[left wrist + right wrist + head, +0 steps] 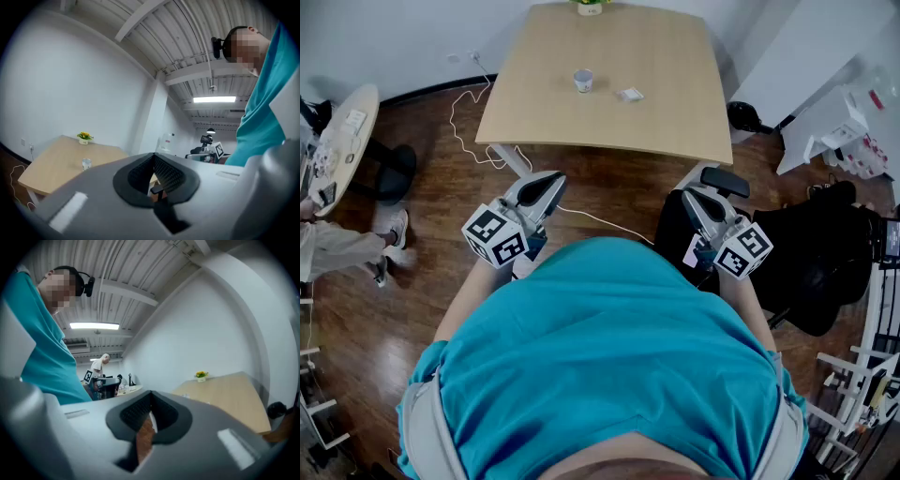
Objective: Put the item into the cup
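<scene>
A small clear cup (583,81) stands on the light wooden table (675,122), far ahead of me. Just right of it lies the item, a small white packet (629,94). Both grippers hang close to the person's body, well short of the table and above the wooden floor. The left gripper (546,180) is shut with nothing in it, and so is the right gripper (692,195). In the left gripper view the jaws (153,160) meet, with the cup (86,163) far off on the table. In the right gripper view the jaws (150,401) meet too, and the packet is hidden.
A potted yellow flower (591,6) stands at the table's far edge. A black chair (717,183) stands by the near right corner. A white cable (473,131) trails over the floor at left, near a round table (342,141). White shelving (834,131) stands at right.
</scene>
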The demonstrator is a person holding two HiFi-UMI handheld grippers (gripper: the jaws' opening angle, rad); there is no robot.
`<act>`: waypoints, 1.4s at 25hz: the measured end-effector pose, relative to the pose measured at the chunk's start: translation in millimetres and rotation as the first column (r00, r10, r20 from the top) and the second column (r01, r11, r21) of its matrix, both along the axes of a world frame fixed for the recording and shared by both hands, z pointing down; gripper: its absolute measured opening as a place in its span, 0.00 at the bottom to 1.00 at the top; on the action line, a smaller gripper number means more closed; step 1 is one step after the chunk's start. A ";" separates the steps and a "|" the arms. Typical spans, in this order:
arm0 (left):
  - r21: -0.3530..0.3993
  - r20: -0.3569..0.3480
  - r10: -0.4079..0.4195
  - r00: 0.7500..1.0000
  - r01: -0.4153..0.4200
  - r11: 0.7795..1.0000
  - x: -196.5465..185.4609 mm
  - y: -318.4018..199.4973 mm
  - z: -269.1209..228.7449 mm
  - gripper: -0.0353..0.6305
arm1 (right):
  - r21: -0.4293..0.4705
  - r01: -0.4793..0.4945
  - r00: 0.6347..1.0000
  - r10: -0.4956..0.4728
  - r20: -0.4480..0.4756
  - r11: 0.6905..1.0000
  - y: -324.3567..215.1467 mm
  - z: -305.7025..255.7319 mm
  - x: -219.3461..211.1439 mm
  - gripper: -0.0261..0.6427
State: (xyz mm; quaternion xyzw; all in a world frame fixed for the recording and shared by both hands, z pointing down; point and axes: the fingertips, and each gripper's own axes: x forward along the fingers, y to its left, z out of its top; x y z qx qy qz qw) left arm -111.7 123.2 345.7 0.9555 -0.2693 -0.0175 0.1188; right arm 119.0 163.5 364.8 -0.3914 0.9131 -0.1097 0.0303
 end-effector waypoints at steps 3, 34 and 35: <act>0.010 0.011 0.009 1.000 -0.009 1.000 28.5 0.5 -0.9 0.06 | 0.013 0.005 1.000 -0.005 -0.015 1.000 3.7 1.4 24.8 0.04; 0.097 0.236 0.298 0.925 -0.328 0.940 -7.7 -228.1 60.8 0.06 | -0.100 -0.143 0.989 0.137 -0.061 0.985 -225.7 -0.4 -45.7 0.04; 0.103 0.247 0.304 0.920 -0.336 0.936 -2.0 -234.5 65.8 0.06 | -0.108 -0.143 0.988 0.136 -0.067 0.984 -231.6 2.1 -42.3 0.04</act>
